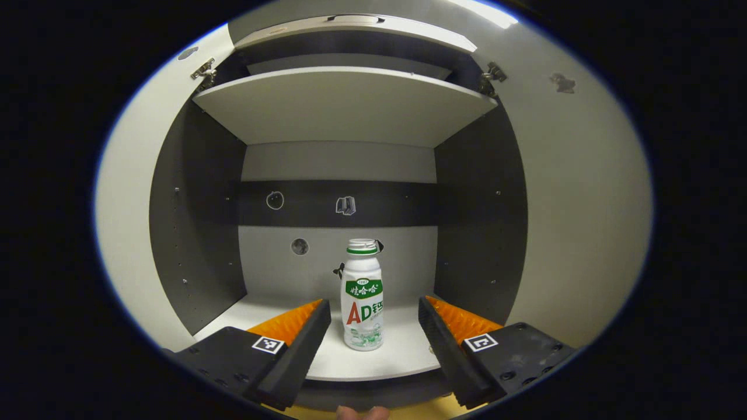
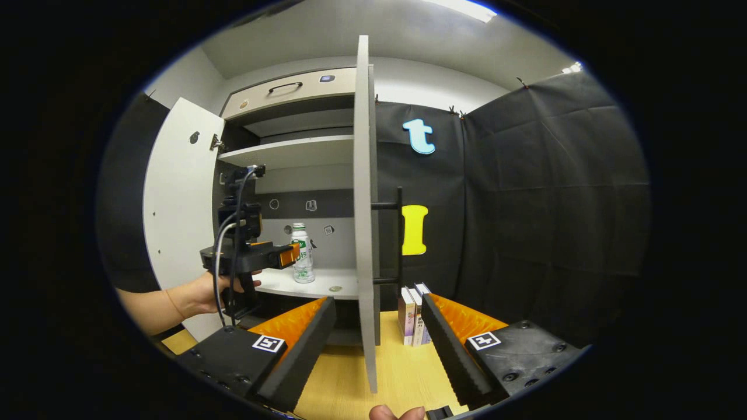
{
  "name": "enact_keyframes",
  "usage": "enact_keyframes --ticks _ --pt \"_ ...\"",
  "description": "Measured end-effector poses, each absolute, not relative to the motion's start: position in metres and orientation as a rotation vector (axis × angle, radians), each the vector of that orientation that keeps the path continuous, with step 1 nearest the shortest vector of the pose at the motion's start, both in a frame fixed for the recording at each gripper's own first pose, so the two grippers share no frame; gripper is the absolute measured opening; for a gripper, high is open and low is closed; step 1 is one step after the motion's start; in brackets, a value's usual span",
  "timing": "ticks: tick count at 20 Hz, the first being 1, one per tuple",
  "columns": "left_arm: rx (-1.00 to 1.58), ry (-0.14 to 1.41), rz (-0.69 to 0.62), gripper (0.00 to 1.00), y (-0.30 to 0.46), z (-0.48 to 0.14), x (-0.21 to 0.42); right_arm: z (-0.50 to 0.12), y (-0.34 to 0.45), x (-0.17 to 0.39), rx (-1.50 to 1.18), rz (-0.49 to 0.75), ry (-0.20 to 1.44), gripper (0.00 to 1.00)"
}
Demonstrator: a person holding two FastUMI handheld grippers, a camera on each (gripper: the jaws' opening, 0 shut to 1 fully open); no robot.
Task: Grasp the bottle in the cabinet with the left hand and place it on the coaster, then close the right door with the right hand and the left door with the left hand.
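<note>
We see a tall cabinet [image 1: 373,157] across the centre of the left gripper view, both doors swung wide: the left door [image 1: 134,233] along the left of the frame, the right door [image 1: 578,221] along the right. In the right gripper view the right door [image 2: 365,210] stands edge-on down the middle of the frame, with a bar handle [image 2: 399,233] just right of it.

A small bottle [image 1: 362,294] stands upright on the lower shelf [image 1: 373,350], bottom centre of the left gripper view. It is white plastic with a green-banded cap, a green label panel and large red and green lettering, narrowing slightly below the cap.

The left gripper [image 1: 373,326] has its jaws spread apart, one on each side of the bottle and not touching it. In the right gripper view the left gripper [image 2: 289,255] sits left of centre, held by a hand [image 2: 213,291], its tip beside the bottle [image 2: 302,254]. The right gripper [image 2: 376,326] is also spread open, holding nothing, with the door's edge between its fingers.

We judge the main risk to be a knock: the bottle looks tall and light, so one finger arriving first could tip or skid it backward. Closing off-centre could twist it loose. A careless lift might also strike the shelf above [image 1: 344,105].
</note>
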State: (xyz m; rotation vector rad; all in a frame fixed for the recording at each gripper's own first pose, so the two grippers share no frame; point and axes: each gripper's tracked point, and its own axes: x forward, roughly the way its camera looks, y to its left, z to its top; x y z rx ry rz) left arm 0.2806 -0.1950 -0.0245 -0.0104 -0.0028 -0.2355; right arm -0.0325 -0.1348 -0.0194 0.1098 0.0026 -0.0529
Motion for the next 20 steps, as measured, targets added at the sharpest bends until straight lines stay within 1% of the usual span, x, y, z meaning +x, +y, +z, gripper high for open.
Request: enact_keyframes --ticks 5,12,13,14,16,19,20 --pt "0.022 0.016 -0.195 0.96 -0.204 -0.043 0.332 -0.025 -0.158 -0.027 0.1 -0.051 -0.002 0.98" --pt "0.027 0.06 -0.172 0.95 -0.208 -0.065 0.37 -0.036 -0.184 -0.02 0.103 -0.086 0.022 0.98" --pt "0.017 0.068 -0.176 0.91 -0.202 -0.069 0.37 -0.037 -0.186 -0.021 0.104 -0.093 0.023 0.98" --pt "-0.003 0.059 -0.18 0.79 -0.202 -0.068 0.371 -0.036 -0.188 -0.022 0.103 -0.103 0.021 0.98" --pt "-0.02 0.061 -0.19 0.76 -0.202 -0.068 0.37 -0.034 -0.188 -0.025 0.1 -0.107 0.017 0.98" --pt "-0.016 0.064 -0.187 0.74 -0.201 -0.064 0.366 -0.03 -0.18 -0.03 0.1 -0.103 0.013 0.98" --pt "-0.017 0.054 -0.191 0.74 -0.2 -0.06 0.365 -0.027 -0.176 -0.032 0.103 -0.099 0.008 0.94"
